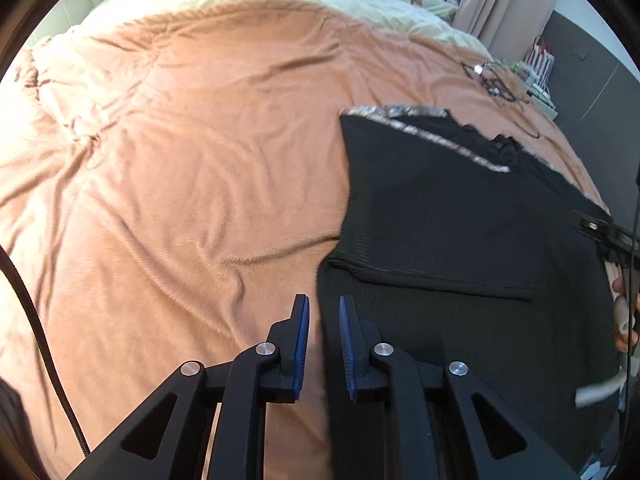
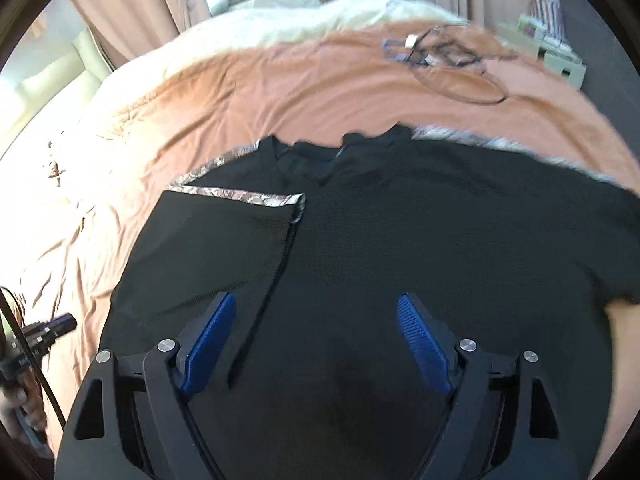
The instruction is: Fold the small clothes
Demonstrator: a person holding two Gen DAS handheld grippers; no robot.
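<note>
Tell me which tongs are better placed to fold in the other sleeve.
Probably the right tongs: they hang open over the black shirt, nearer its unfolded sleeve. The left tongs sit by the folded side.

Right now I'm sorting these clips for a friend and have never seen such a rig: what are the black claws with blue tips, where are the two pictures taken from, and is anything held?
Each claw is a hand-held gripper with two fingers and blue pads; a person holds one in each hand. A camera on each looks forward along its fingers, so one picture comes from the left gripper, the other from the right gripper. Both look down on a bed with an orange blanket. On it lies a black shirt with patterned trim, one sleeve side already folded inward. Some cables lie farther back. The left gripper's jaws are nearly together, the right's wide apart. Neither holds anything.
</note>
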